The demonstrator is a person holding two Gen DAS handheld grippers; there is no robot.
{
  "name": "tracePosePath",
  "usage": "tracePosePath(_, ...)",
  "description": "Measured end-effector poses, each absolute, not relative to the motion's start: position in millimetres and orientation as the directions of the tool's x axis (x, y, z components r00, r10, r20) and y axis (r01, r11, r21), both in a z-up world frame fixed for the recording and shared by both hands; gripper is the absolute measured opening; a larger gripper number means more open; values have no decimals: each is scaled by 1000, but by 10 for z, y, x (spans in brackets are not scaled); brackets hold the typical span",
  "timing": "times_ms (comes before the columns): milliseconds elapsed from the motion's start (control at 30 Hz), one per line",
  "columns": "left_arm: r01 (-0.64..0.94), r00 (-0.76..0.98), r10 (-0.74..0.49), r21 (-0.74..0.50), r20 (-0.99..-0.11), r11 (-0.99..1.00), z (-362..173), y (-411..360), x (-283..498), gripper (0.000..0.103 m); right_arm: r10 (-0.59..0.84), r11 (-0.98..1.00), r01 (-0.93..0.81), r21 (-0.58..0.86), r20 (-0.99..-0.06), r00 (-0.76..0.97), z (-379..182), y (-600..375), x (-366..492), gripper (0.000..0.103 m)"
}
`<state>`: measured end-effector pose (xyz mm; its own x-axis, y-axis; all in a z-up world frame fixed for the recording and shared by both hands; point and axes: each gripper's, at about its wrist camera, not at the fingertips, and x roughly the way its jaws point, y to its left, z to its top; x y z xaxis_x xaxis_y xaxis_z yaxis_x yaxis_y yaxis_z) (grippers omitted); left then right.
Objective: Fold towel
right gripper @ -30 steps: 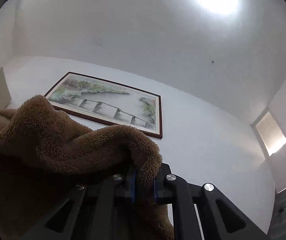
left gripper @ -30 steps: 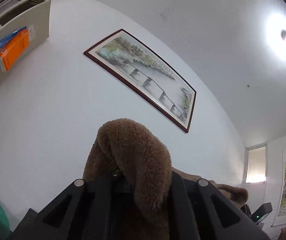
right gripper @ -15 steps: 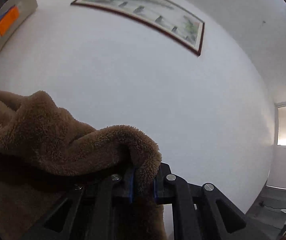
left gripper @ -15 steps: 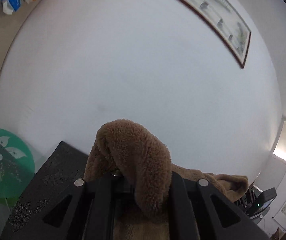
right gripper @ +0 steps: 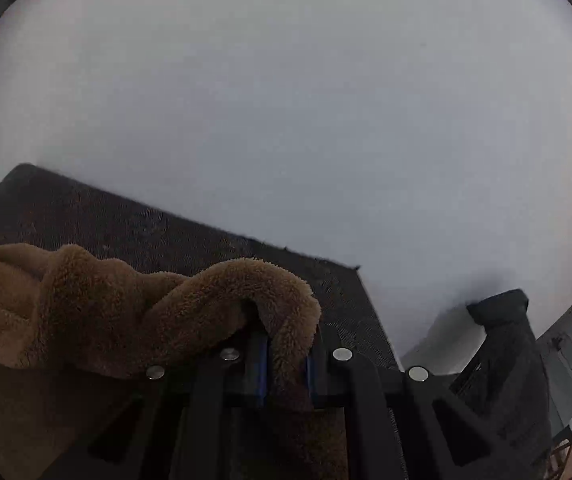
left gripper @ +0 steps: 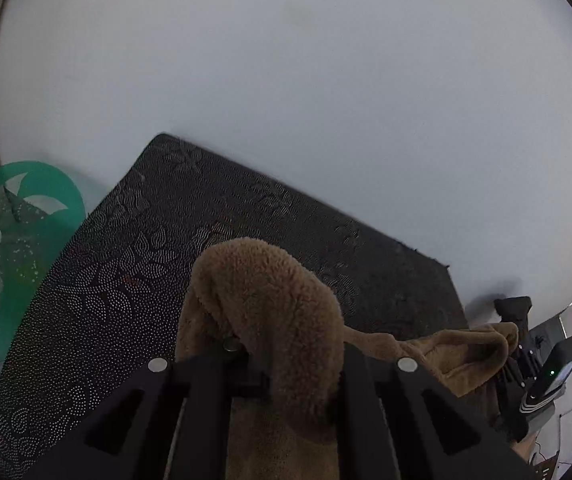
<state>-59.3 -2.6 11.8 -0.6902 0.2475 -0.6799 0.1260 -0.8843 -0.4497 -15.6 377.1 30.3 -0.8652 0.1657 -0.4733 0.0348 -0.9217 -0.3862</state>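
Left wrist view showed the left tool (left gripper: 286, 376) clamped on a thick fold of the brown fleece towel (left gripper: 270, 304), which bulged up and over its two black fingers (left gripper: 206, 400) and hung back down between them. From that pinch the cloth ran rightward in a rumpled ridge to the right tool (left gripper: 541, 376), seen small at the frame's right edge against the white wall (left gripper: 325, 80). Below and beyond the towel lay a dark tabletop (left gripper: 126, 280) covered in a dotted floral pattern, and a green round object with leaf shapes (left gripper: 6, 260) stood at its left side. Right wrist view showed the right tool (right gripper: 286, 364) likewise closed on the towel (right gripper: 166, 312), a corner of the pile looped over the tips and squeezed between the blue-edged pads (right gripper: 262, 368). The rest of the cloth stretched away to the left, sagging in soft folds above the tabletop (right gripper: 126, 228). A dark garment (right gripper: 513, 360) hung by the wall (right gripper: 286, 100) at right, well apart from the towel.
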Motion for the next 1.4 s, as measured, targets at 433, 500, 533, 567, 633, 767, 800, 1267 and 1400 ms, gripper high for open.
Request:
tracePosePath(433,213,-520,380,-546,-765,-810,-580,-308,-988,15,66,-967,115,-226,-663,-746,349,4064,-355,84)
tracePosePath(500,194,-512,404,-560,-758,-805,-518,-303,-1011,17,21,-971,147,-190,-677,-735,379,4030,-264,84)
tracePosePath(533,183,-511,423,-575,-749,-797,-486,-294,-1017,20,-2,-971,164,-172,-684,-729,394,4012,-218,84)
tracePosePath(567,177,-510,448,-600,-734,-780,-457,-292,-1020,27,-25,-972,180,-154,-691,-723,408,3994,-172,84)
tracePosePath(633,162,-503,499,-644,-706,-748,-438,-304,-1046,45,-71,-970,213,-117,-703,-708,437,3957,-80,84)
tracePosePath(767,169,-514,510,-665,-689,-727,-394,-372,-1019,80,-163,-960,276,-41,-720,-674,494,3884,105,84)
tracePosePath(800,173,-515,482,-637,-709,-751,-364,-369,-986,80,-185,-957,291,-22,-724,-665,509,3866,151,84)
tracePosePath(1267,226,-579,382,-593,-720,-773,-501,-957,-189,83,-121,-897,415,-155,-816,-566,-124,2741,-494,84)
tracePosePath(1400,268,-566,369,-588,-737,-763,-652,-1175,124,83,-145,-964,267,-15,-808,-572,-159,2766,-856,84)
